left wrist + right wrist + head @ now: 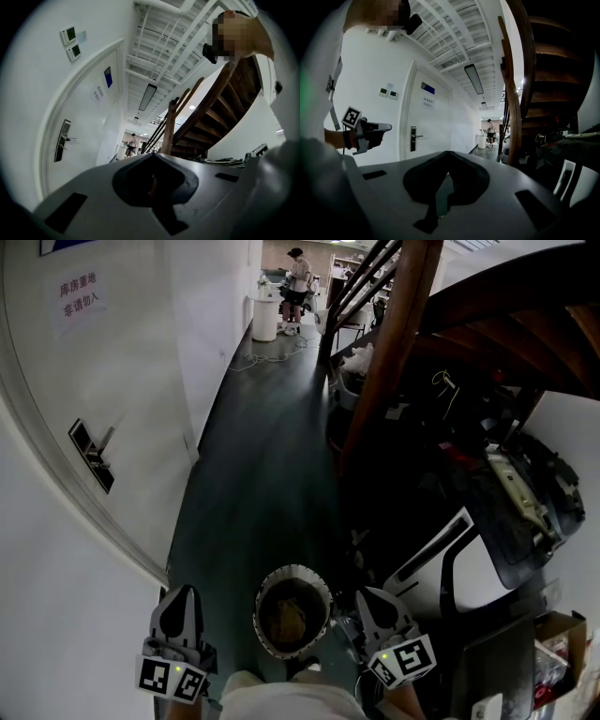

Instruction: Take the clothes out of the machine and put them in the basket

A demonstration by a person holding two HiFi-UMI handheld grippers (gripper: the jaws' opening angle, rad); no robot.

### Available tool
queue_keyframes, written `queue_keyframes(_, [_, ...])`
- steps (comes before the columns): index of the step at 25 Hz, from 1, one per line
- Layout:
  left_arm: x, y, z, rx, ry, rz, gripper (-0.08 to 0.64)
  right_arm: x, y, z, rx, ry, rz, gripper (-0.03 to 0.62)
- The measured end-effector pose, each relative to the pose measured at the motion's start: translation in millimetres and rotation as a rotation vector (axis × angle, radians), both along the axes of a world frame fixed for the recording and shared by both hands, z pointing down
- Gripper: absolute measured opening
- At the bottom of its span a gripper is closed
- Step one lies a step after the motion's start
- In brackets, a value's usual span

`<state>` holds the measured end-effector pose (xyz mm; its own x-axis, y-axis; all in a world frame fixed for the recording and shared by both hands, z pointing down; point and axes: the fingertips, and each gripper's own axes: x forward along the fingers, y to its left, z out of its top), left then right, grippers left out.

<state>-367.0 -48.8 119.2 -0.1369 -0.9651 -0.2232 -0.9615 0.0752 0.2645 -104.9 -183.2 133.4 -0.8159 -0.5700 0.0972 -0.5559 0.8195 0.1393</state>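
2 grippers sit at the bottom edge of the head view, 1 at lower left and 1 at lower right of centre, both pointing up the frame. Left gripper: jaws together, tips meeting, nothing between them. Right gripper: jaws likewise together, nothing clamped.

Between the 2 grippers, at bottom centre, stands the basket, round with a white rim, apart from both. 1 brownish bundle of clothes lies inside it. The basket stands on a dark green floor that runs up the middle of the frame.

At lower right is a white casing with black trim; whether it is the machine cannot be told. Above it, a wooden staircase fills the upper right. At left is a white door with 1 handle. At top centre, far along the corridor, 1 person stands.
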Motion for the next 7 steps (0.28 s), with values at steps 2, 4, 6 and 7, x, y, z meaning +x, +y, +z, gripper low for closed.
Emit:
queue_keyframes(2, [-3, 1, 0, 0.0, 0.001, 0.001, 0.012, -3, 1, 0, 0.001, 0.002, 0.001, 0.014])
queue_keyframes(4, [-6, 2, 0, 0.001, 0.001, 0.001, 0.012, -7, 2, 0, 0.006, 0.005, 0.0, 0.014])
queue_keyframes(6, [-10, 2, 1, 0.003, 0.002, 0.002, 0.012, -11, 4, 0, 0.011, 0.006, -0.002, 0.014])
queue_keyframes(7, [-11, 3, 1, 0.003, 0.003, 0.002, 0.012, -13, 4, 0, 0.014, 0.007, -0.003, 0.014])
